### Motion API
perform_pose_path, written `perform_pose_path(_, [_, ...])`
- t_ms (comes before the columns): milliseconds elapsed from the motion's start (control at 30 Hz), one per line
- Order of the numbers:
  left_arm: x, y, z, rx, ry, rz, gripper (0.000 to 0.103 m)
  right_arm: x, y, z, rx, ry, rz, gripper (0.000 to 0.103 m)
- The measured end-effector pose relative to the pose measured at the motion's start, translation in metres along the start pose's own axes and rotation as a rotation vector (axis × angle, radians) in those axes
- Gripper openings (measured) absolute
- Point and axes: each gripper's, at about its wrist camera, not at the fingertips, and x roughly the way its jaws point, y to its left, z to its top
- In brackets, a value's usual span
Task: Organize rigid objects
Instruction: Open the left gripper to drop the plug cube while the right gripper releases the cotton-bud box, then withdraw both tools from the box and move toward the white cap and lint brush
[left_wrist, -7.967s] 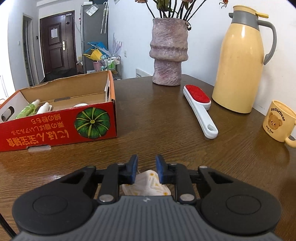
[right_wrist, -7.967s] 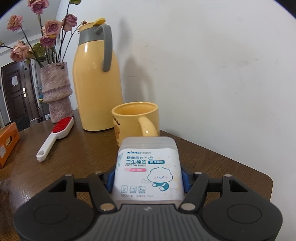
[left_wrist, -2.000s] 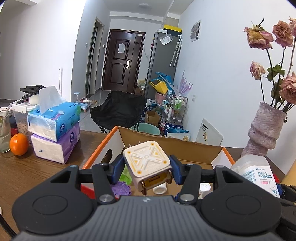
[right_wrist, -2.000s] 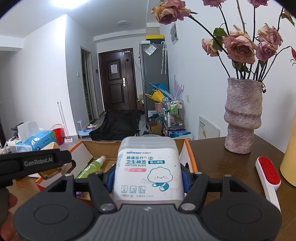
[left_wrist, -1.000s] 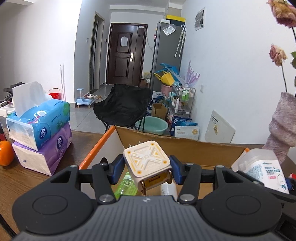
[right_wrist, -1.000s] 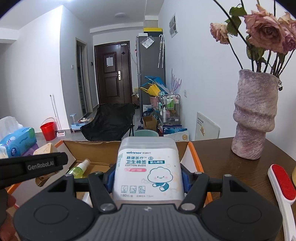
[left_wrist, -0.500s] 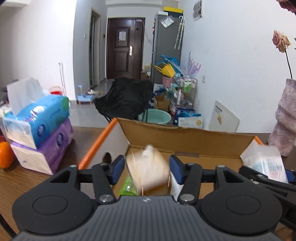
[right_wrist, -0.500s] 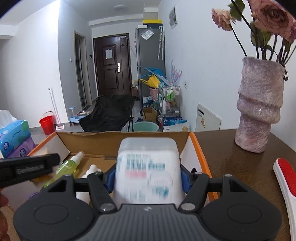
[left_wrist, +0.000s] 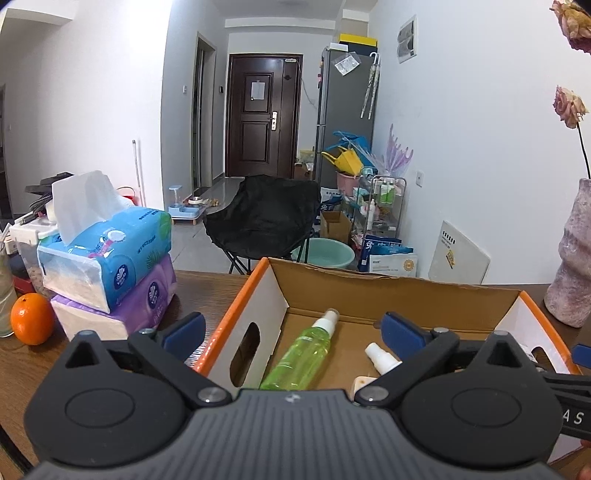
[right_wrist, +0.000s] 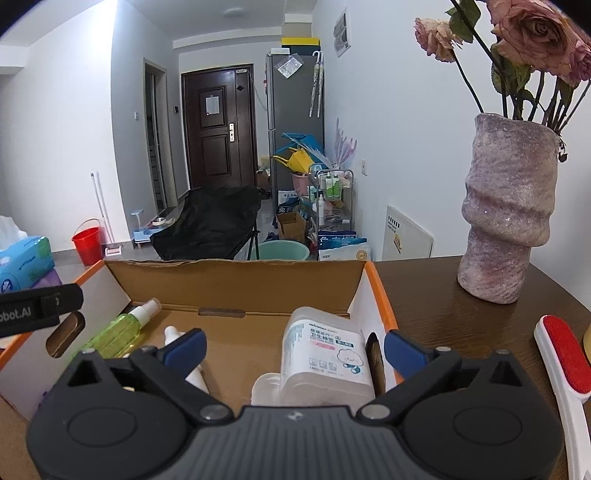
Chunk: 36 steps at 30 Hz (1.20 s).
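Cardboard box (right_wrist: 236, 284) holds the cotton-bud tub (right_wrist: 325, 354); left gripper (left_wrist: 291, 328) and right gripper (right_wrist: 293, 345) have just sprung wide, both empty

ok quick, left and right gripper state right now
Left gripper: open, jaws just opened, nothing between them.
Right gripper: open, jaws just opened, cotton bud box released into the cardboard box.

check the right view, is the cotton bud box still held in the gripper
No, the right gripper stands wide open, its jaws having just opened, and the cotton bud box lies loose inside the cardboard box.
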Motion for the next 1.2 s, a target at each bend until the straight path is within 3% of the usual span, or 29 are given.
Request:
perform_pose_path(600, [-0.049,0.001,-0.006,0.019,-0.068,-0.030,0.103,-0.048,-0.006,-0.005,-0.040,-0.064,0.015,0.103])
perform_pose_path(1200, [-0.127,0.013,-0.041,0.063,-0.103,-0.033,0.103,-0.127,-0.025,-0.044,-0.055,-0.124,-0.009,0.103])
